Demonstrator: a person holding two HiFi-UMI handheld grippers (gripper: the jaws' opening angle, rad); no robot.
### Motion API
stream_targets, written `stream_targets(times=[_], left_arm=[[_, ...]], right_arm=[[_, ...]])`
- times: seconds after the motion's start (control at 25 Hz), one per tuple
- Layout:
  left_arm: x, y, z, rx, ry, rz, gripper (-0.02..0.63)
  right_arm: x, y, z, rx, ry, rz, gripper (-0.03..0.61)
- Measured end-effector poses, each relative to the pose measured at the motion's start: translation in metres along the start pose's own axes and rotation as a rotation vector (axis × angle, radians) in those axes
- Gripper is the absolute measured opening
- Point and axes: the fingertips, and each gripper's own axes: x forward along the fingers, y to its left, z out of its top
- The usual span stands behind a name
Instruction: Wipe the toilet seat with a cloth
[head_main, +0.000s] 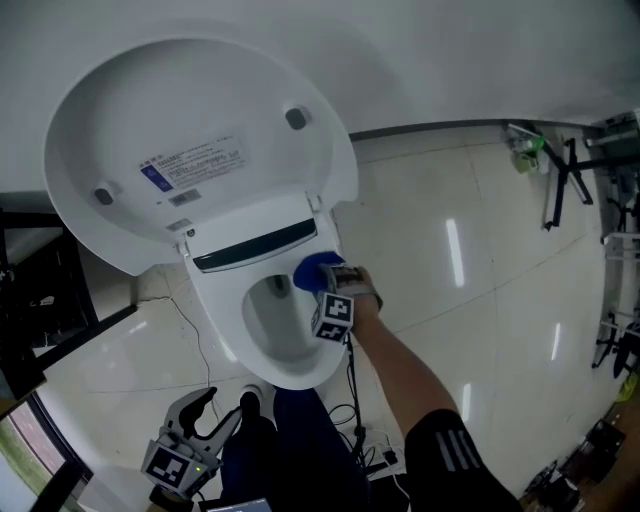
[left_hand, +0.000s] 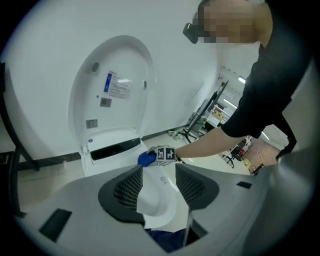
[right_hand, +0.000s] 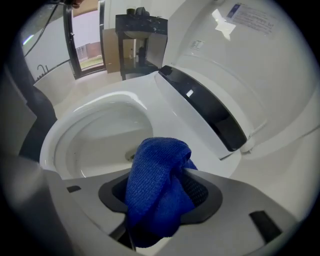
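Firmly, the right gripper (right_hand: 161, 201) clamps the bunched blue cloth (right_hand: 152, 182) between its jaws at the toilet seat (head_main: 226, 322)'s rear right rim, below the raised lid (head_main: 215, 95). Well apart, the left gripper (left_hand: 157, 189) hangs with jaws wide, empty.

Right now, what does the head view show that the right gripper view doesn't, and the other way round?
Head view only: the left gripper, open, low beside the person's legs, away from the toilet. Right gripper view only: the right gripper with its jaws shut on the bunched blue cloth, and a dark cabinet beyond the bowl. Both: the cloth near the back of the toilet bowl rim, and the raised lid with its label.
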Motion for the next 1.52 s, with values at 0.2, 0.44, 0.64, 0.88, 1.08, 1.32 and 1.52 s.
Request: stream_targets(times=[0.2, 0.44, 0.64, 0.88, 1.08, 1.32, 1.52], left_arm=[[0.014, 0.002, -0.009, 0.000, 0.023, -0.010, 0.209], [0.023, -0.019, -0.002, 0.041, 0.036, -0.061, 0.209], [0.023, -0.024, -0.003, 0.073, 0.043, -0.079, 0.209], [0.016, -0.024, -0.017, 0.089, 0.050, -0.083, 0.209], [0.005, -0.030, -0.032, 0.101, 0.059, -0.093, 0.209], [-0.010, -0.041, -0.039, 0.115, 0.054, -0.097, 0.209], [-0.013, -0.042, -0.033, 0.115, 0.040, -0.088, 0.209]], right_arm=[[-0.002, 0.014, -0.003, 0.059, -0.048, 0.039, 0.254], [-0.015, 0.087, -0.029, 0.086, 0.013, 0.149, 0.253], [-0.027, 0.158, -0.042, 0.168, 0.026, 0.202, 0.253], [-0.039, 0.248, -0.039, 0.271, 0.015, 0.275, 0.252], [-0.048, 0.302, -0.034, 0.373, 0.010, 0.317, 0.252], [-0.061, 0.270, -0.037, 0.598, -0.090, 0.243, 0.250], [-0.072, 0.136, -0.060, 0.743, -0.179, 0.033, 0.250]])
